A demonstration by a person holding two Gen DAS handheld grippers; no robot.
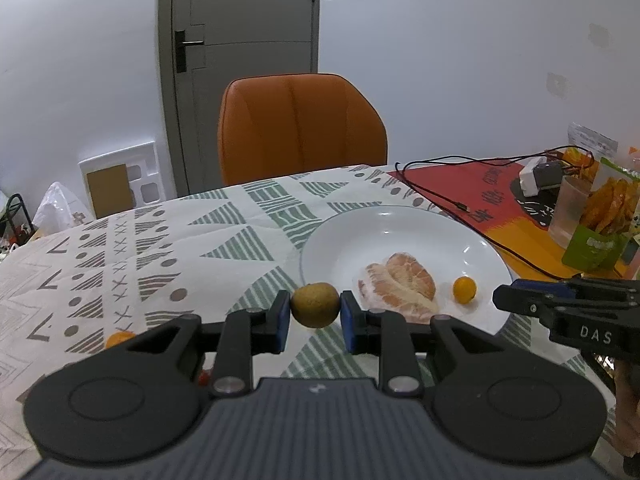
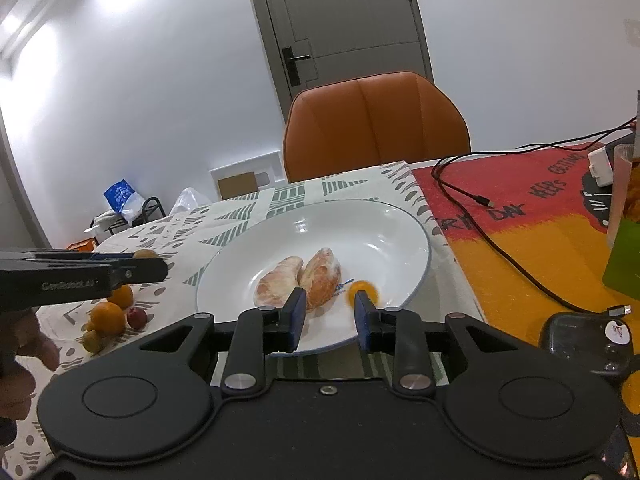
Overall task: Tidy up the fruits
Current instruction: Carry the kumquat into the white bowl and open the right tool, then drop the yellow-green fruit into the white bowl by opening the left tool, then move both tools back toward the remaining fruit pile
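White letters "DAS" stood on the side of the right gripper point(image 1: 520, 302), seen at the right edge of the left wrist view. In the right wrist view the left gripper point(image 2: 154, 268) bore pale lettering that seemed to read "GenRobot.AI", though it was blurred. The red and orange mat point(image 2: 532, 216) along the table's right edge carried dark capitals: "DAY", "KEEPS" and "GETTING"; a further word beside "DAY" was cut off by a cable
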